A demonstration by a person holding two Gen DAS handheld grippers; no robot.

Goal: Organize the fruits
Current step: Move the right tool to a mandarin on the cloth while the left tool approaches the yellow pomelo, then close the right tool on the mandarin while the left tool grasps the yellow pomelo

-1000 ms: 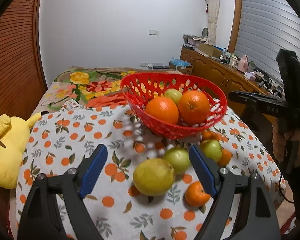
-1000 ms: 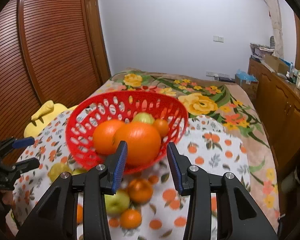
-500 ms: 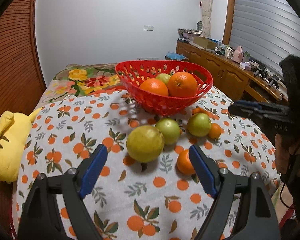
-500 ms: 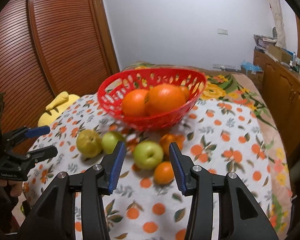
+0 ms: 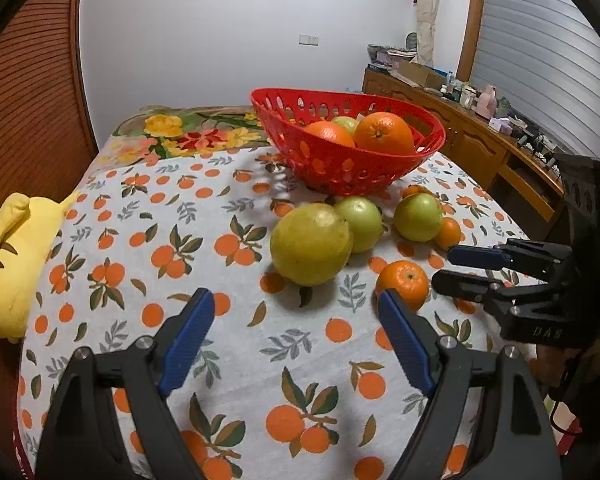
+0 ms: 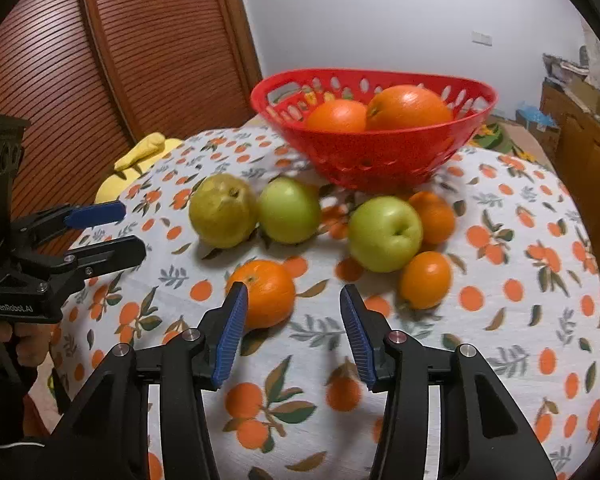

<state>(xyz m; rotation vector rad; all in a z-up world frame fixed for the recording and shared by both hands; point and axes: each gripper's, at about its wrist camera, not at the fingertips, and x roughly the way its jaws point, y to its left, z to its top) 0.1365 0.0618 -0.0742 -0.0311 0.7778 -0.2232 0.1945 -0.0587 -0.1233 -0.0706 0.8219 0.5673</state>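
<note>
Both wrist cameras look down along their fingers, close over the tablecloth [image 5: 228,344]; both share the red basket [image 5: 340,168] and loose fruit, each seeing the other gripper

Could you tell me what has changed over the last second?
Both grippers pulled back from the red basket and sank toward the loose fruit. The right gripper, empty and opening, now lines up on the nearest tangerine. The left gripper stayed wide open before the pear. No fruit moved.
</note>
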